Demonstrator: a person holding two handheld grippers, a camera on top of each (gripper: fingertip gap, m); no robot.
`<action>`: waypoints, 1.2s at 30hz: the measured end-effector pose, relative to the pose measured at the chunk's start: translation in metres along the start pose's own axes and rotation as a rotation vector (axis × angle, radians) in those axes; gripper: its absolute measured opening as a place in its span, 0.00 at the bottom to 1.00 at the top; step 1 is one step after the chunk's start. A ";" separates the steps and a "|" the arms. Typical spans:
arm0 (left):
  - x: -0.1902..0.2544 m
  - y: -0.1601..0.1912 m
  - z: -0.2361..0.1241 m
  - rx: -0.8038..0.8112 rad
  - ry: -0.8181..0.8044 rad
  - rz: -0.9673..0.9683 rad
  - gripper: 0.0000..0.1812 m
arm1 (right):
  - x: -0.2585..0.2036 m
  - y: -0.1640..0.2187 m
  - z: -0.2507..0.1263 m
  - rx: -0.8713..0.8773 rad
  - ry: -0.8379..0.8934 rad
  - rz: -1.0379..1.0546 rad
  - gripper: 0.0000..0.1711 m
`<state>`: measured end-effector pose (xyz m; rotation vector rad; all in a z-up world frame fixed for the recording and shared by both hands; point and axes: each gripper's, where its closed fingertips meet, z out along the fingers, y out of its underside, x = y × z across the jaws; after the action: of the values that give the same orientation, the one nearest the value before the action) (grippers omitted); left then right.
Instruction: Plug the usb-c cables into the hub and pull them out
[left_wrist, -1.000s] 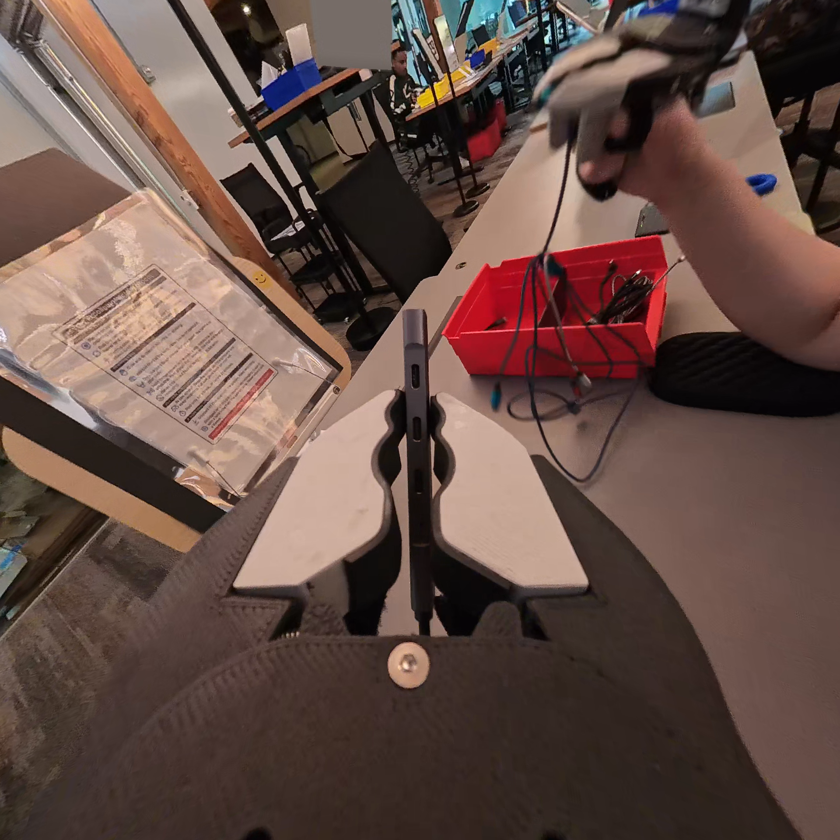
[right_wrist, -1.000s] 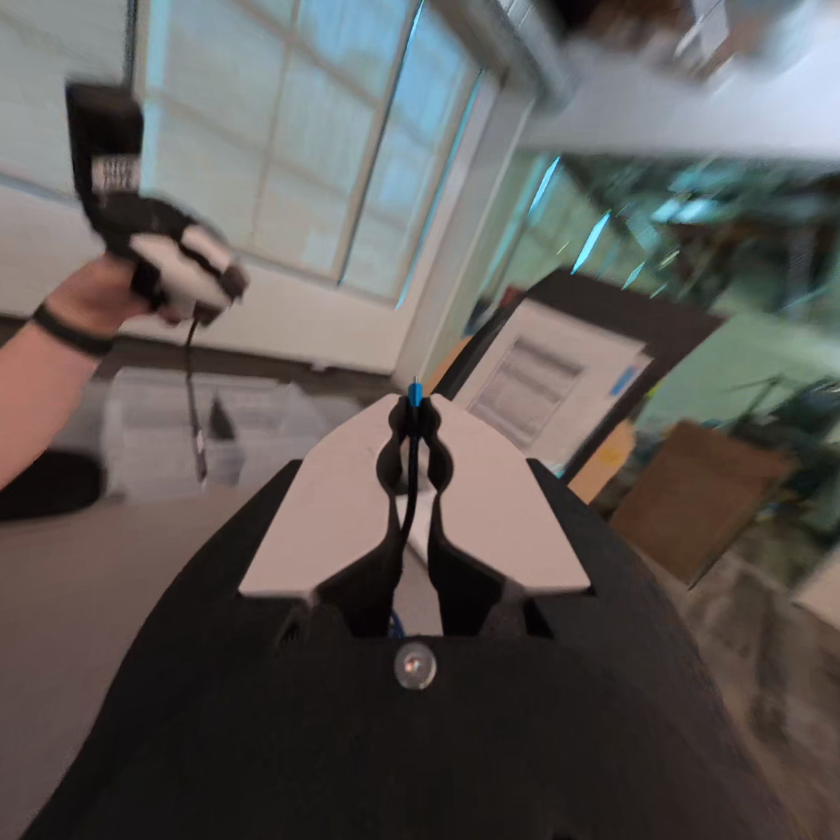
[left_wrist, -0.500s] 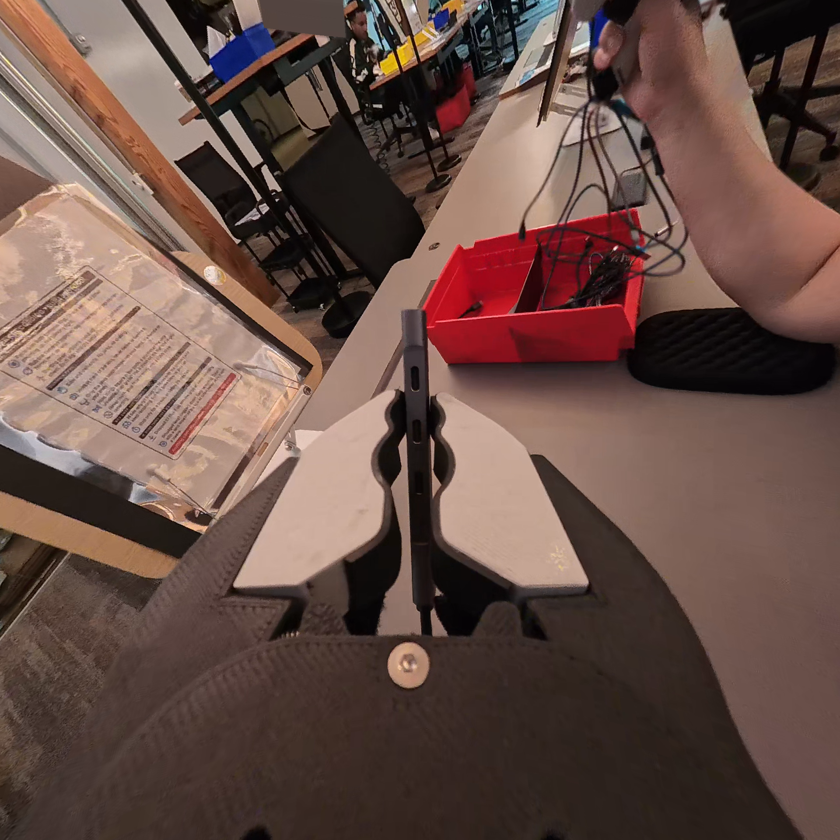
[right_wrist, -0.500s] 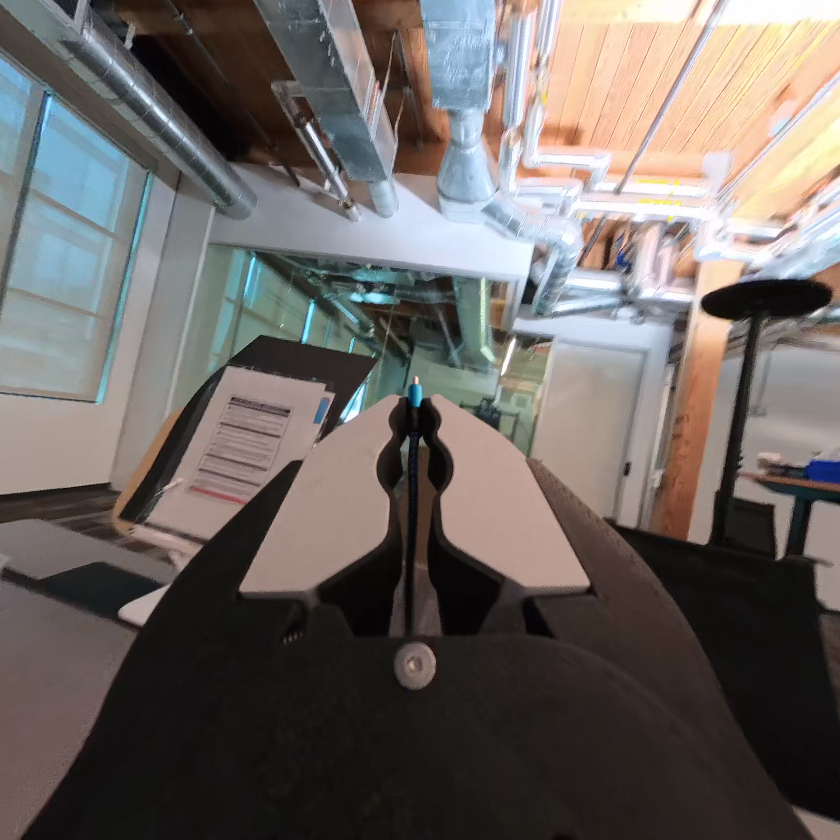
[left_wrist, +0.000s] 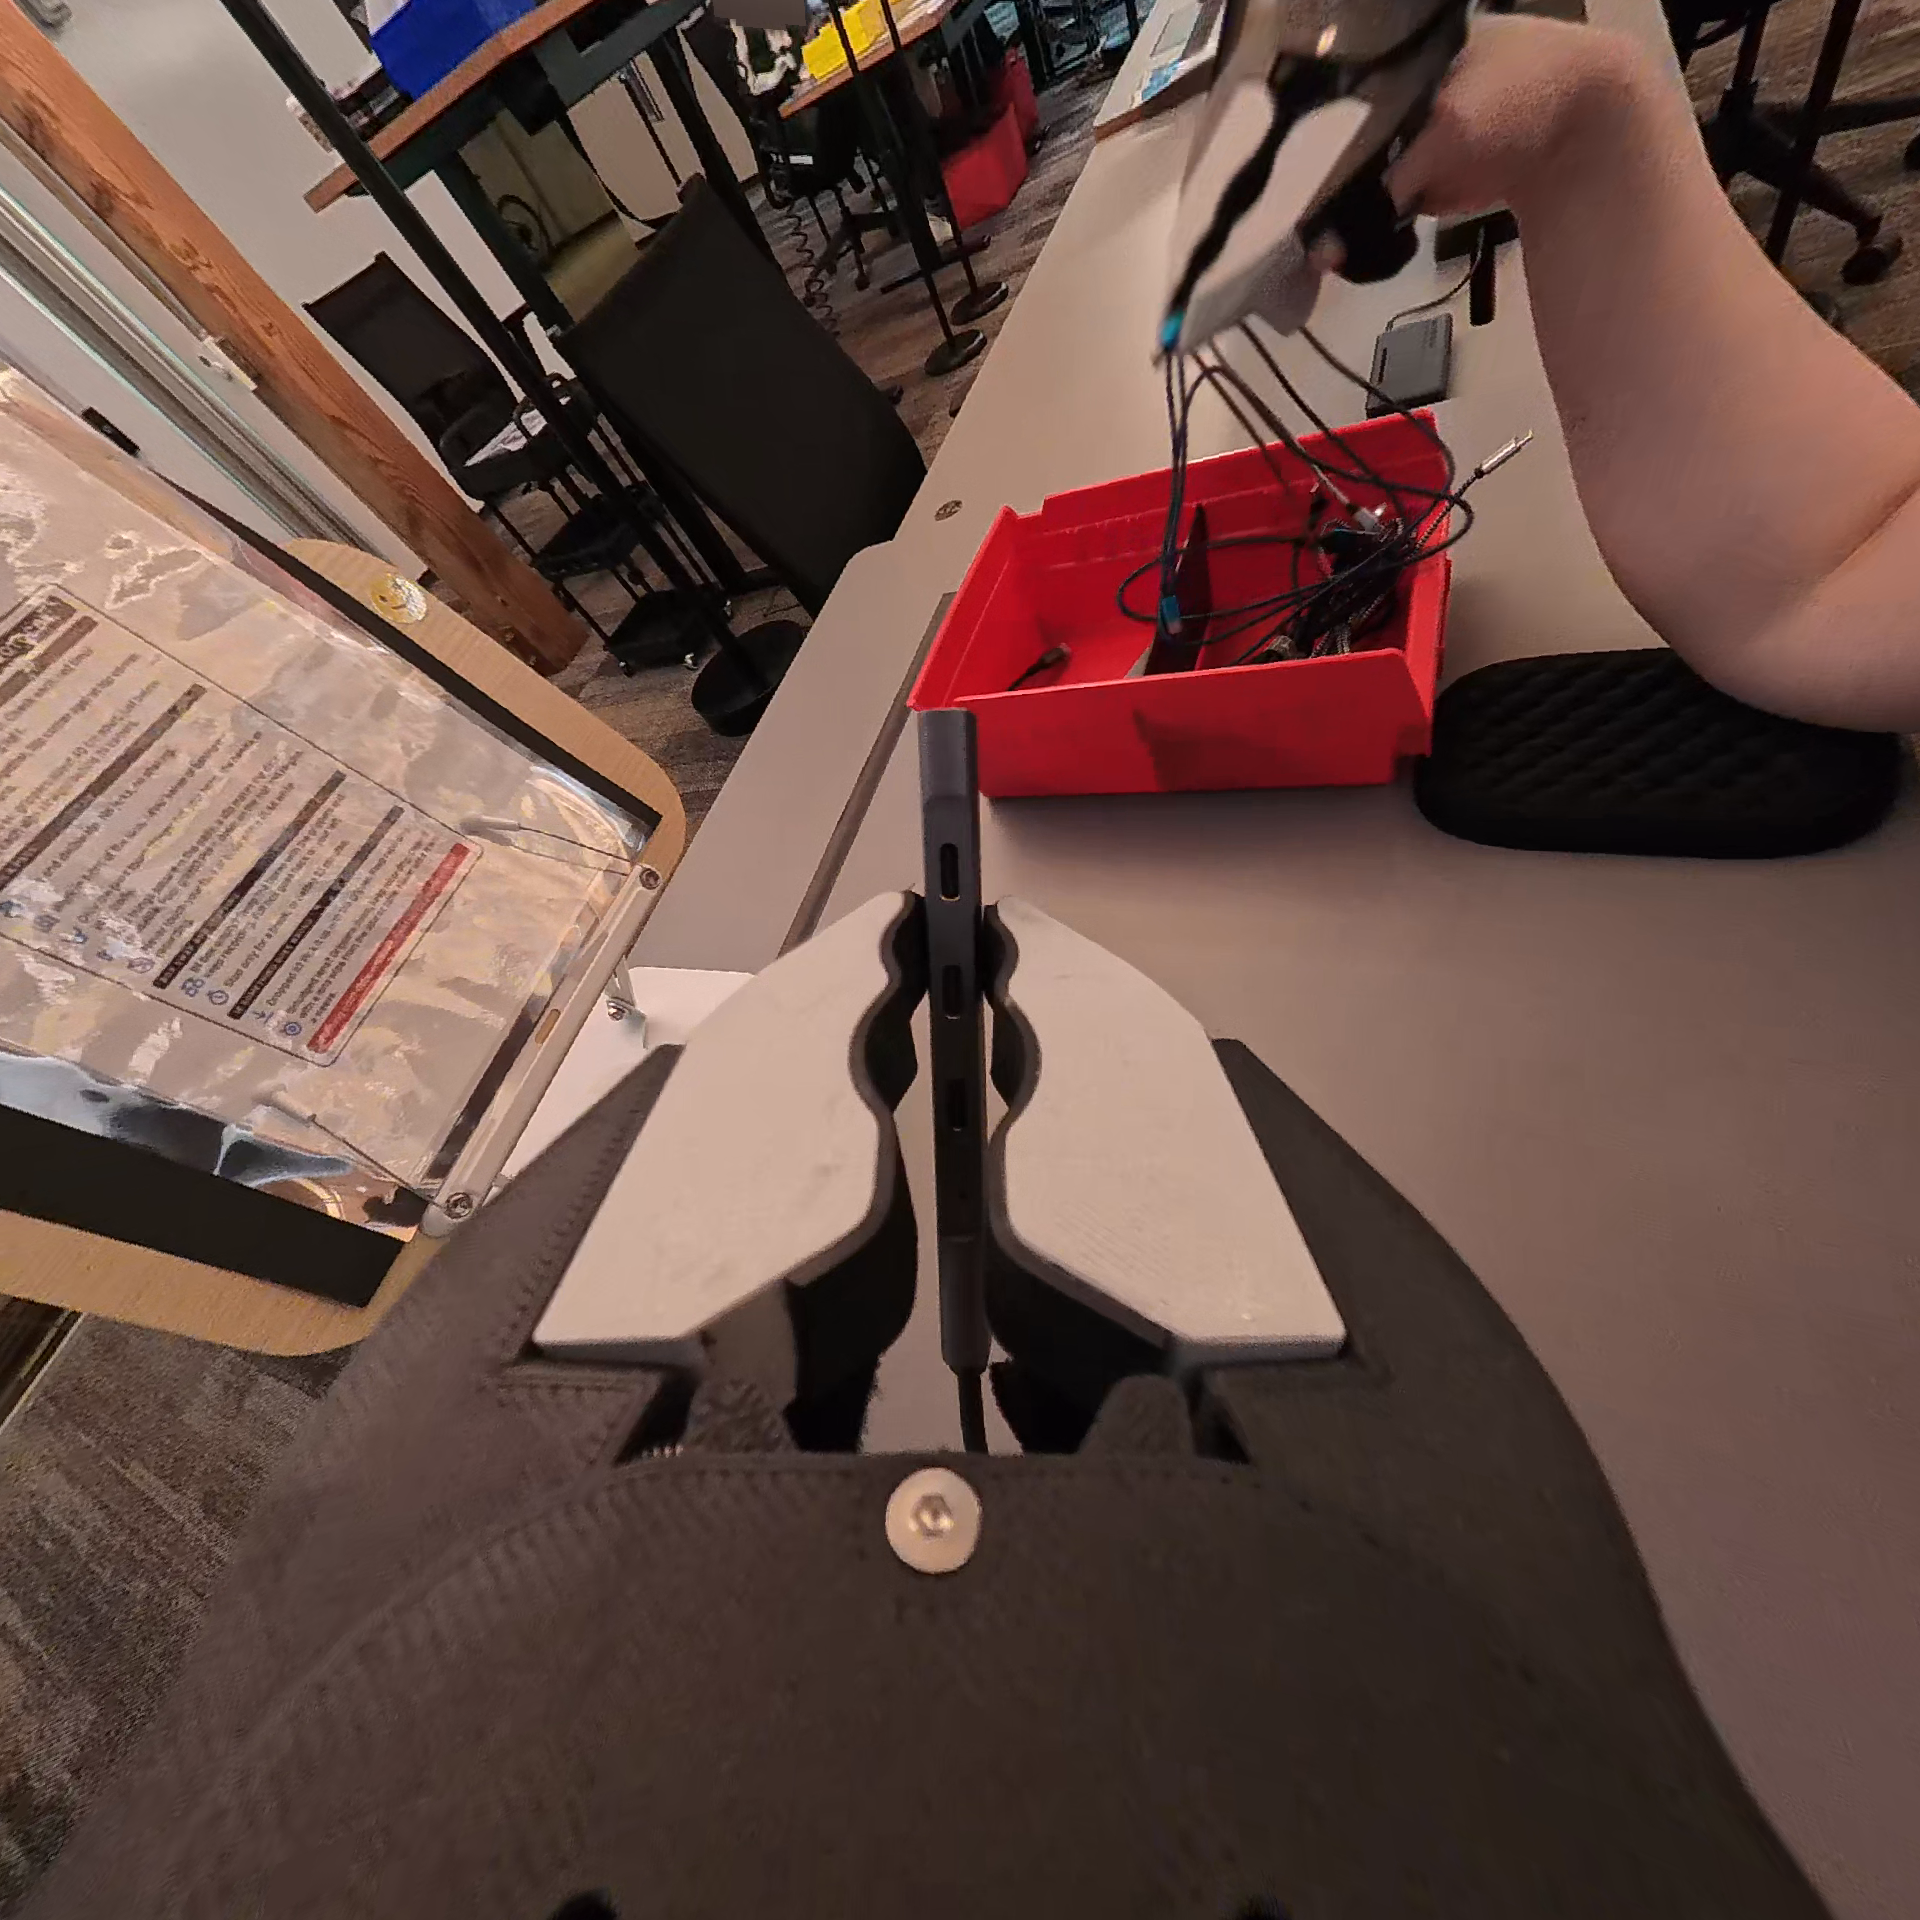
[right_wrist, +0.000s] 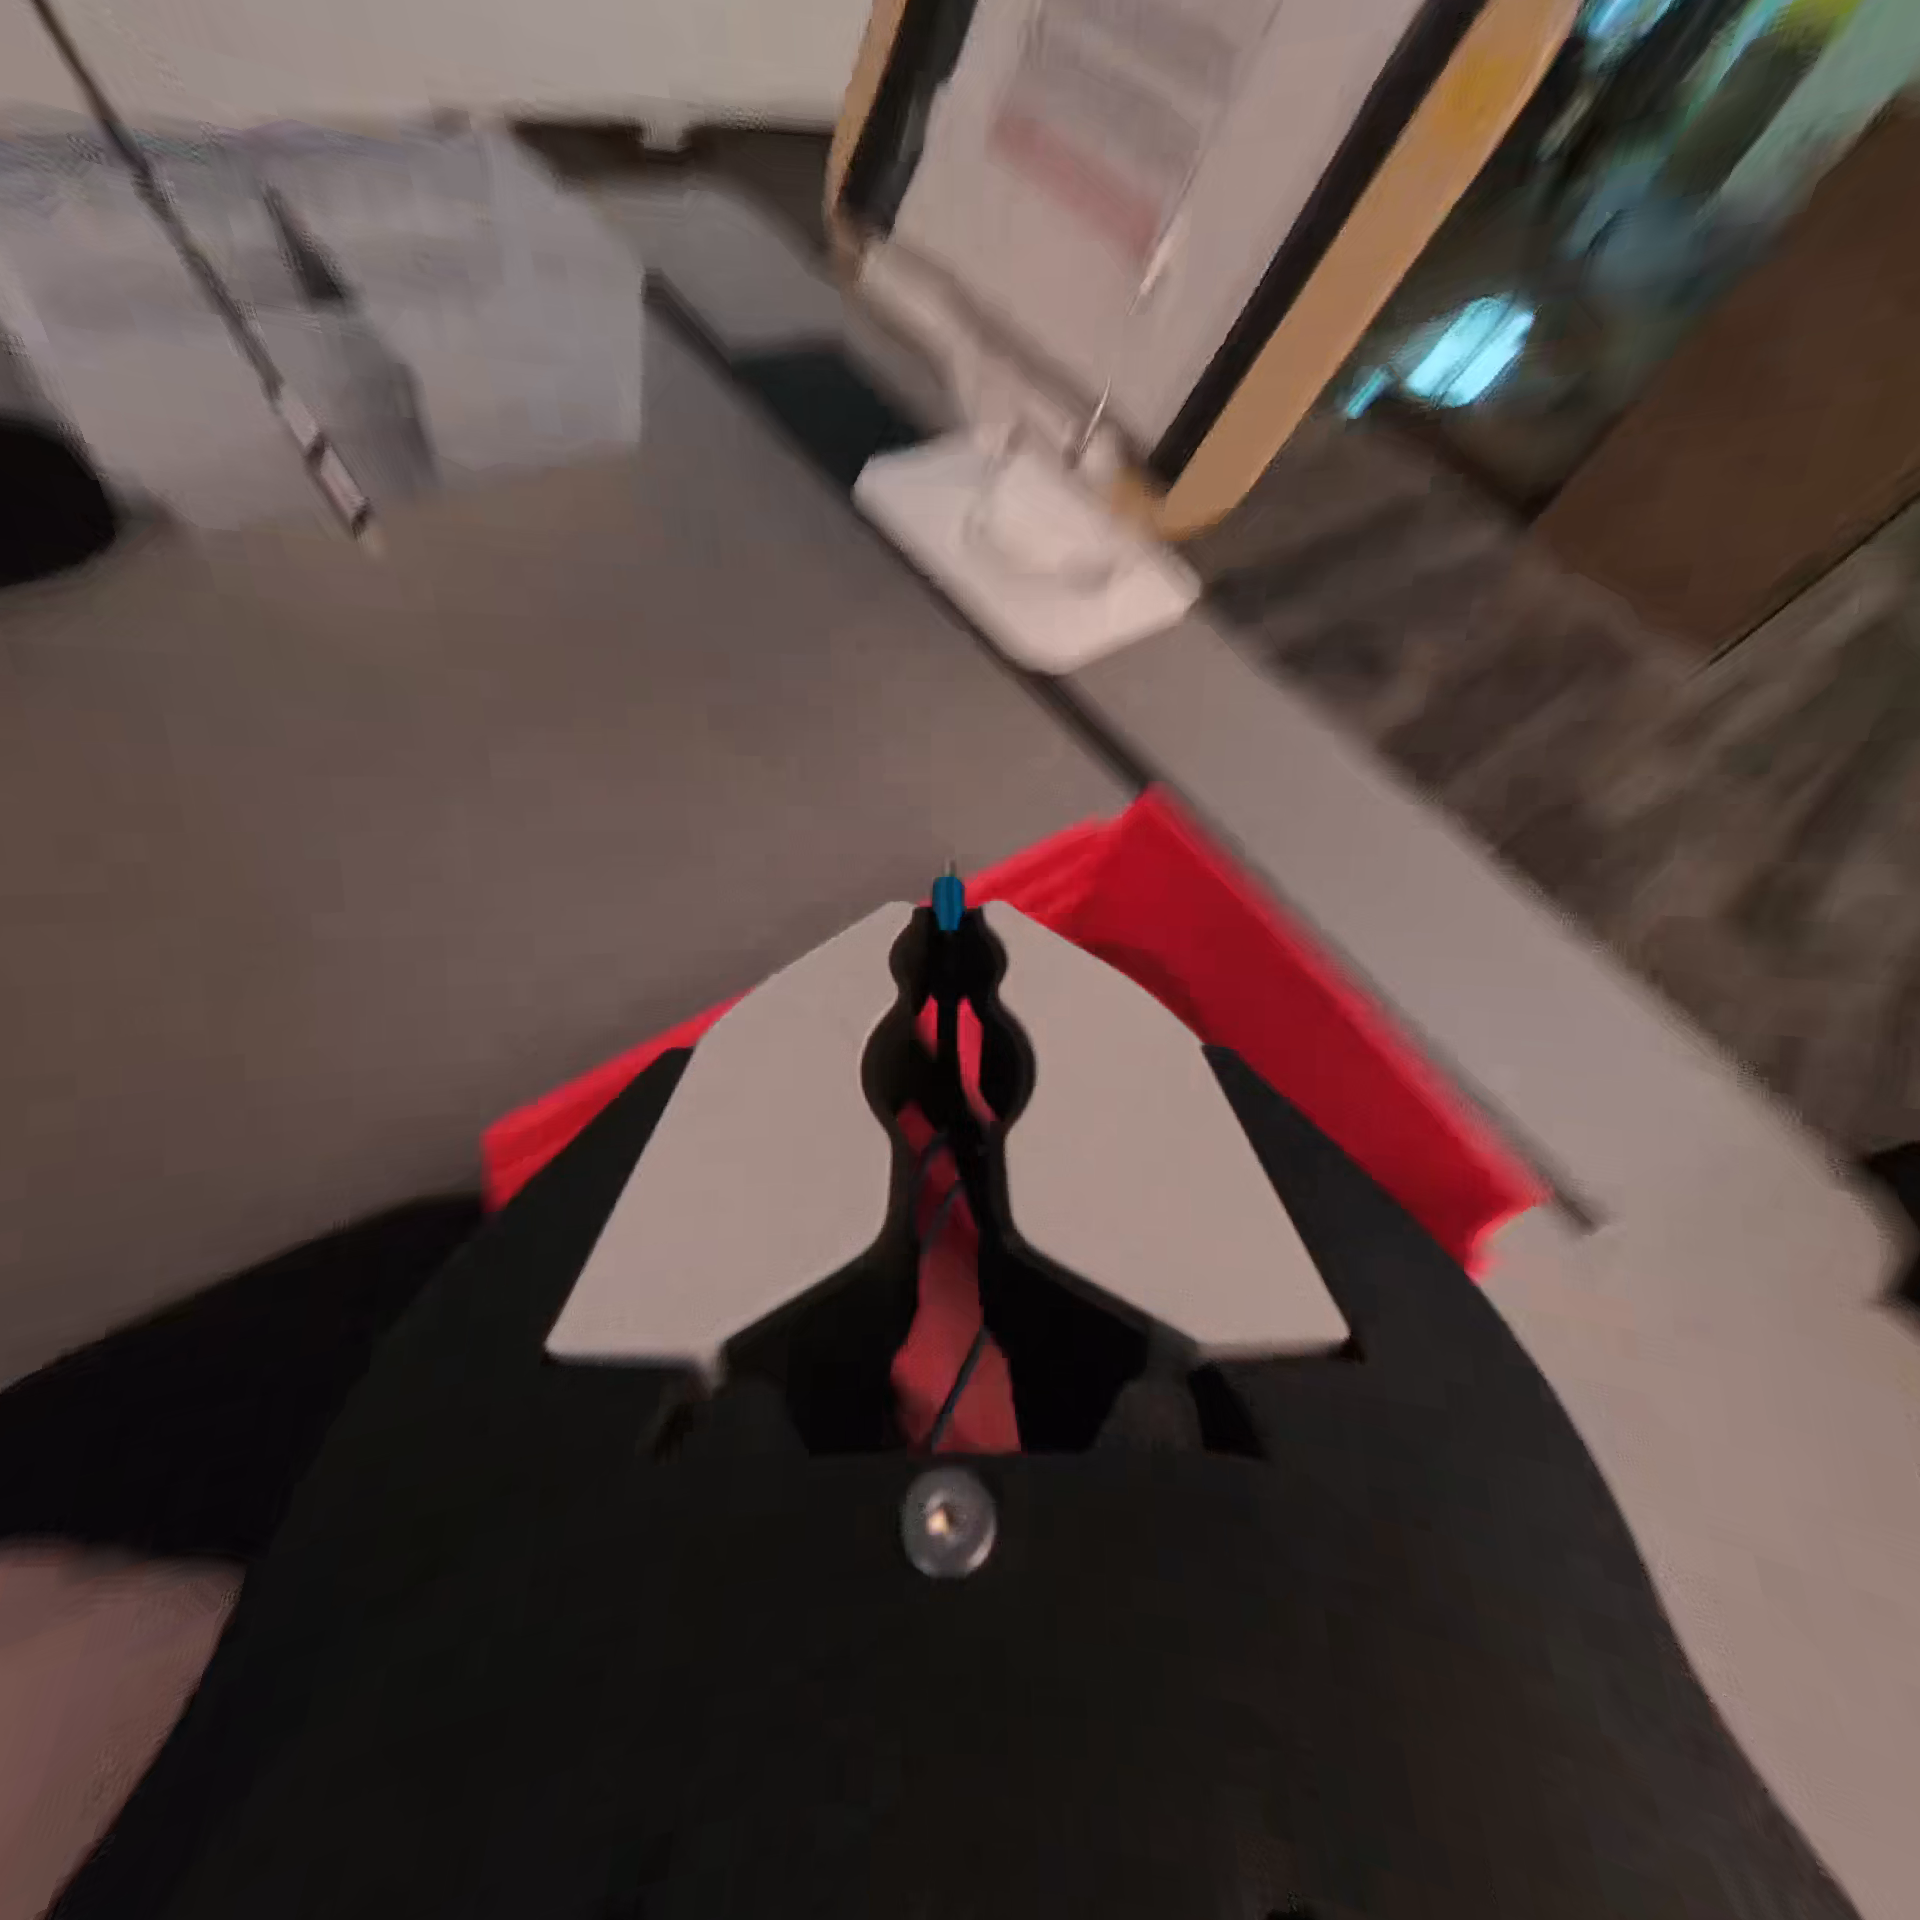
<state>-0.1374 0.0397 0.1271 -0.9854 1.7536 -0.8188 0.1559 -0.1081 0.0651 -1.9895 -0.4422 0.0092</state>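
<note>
My left gripper (left_wrist: 951, 909) is shut on a dark grey hub (left_wrist: 951, 883), held on edge above the grey table (left_wrist: 1455, 1091), its port slots facing the camera. My right gripper (right_wrist: 948, 909) is shut on a dark cable; its blue plug (right_wrist: 945, 902) sticks out past the fingertips. In the left wrist view the right gripper (left_wrist: 1184, 332) hangs above the red bin (left_wrist: 1195, 717), with the cable (left_wrist: 1179, 457) trailing down into it. The right wrist view is blurred; it looks down over the red bin (right_wrist: 1299, 1018).
More cables (left_wrist: 1361, 582) lie tangled in the red bin. A black wrist rest (left_wrist: 1652, 758) lies right of it under a person's forearm (left_wrist: 1714, 416). A clear-covered sign stand (left_wrist: 260, 883) is at the left. Another grey hub (left_wrist: 1413, 358) lies farther back. The tips of one gripper are about 35 cm away from the tips of the other.
My right gripper swung from pointing up at the ceiling to pointing down over the red bin, still gripping the blue-tipped cable. The left gripper kept its hold on the hub and shifted little.
</note>
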 end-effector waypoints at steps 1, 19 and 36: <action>0.000 0.000 0.001 -0.002 0.002 0.001 0.05 | -0.005 0.021 0.005 -0.090 -0.069 0.069 0.05; 0.007 0.001 0.009 -0.026 0.012 0.024 0.05 | 0.038 0.103 0.016 -0.424 0.091 0.320 0.37; 0.005 0.002 0.006 -0.028 0.003 0.017 0.05 | 0.090 0.194 -0.057 -0.423 0.412 0.857 0.48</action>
<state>-0.1333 0.0355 0.1210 -0.9862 1.7785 -0.7874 0.3098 -0.2036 -0.0613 -2.3733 0.7424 0.0446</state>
